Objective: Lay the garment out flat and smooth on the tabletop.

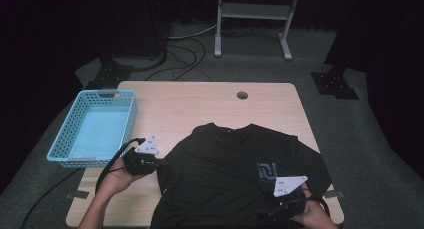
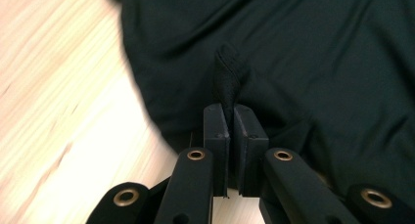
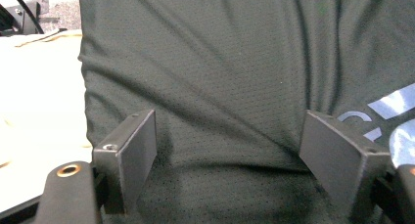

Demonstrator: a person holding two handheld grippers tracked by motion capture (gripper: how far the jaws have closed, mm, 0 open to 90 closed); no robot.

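Observation:
A black T-shirt with a pale chest print lies spread on the wooden table. At the shirt's left edge, my left gripper is shut on a pinch of the sleeve fabric. In the left gripper view the T-shirt has a fold standing up between the closed pads. My right gripper hovers over the shirt's lower right, near the table's front edge. In the right gripper view its jaws stand wide apart over the T-shirt, with the cloth flat beneath them and not pinched.
A light blue plastic basket stands empty at the table's left edge. A round cable hole sits near the far edge. A white metal stand and cables are on the floor behind the table.

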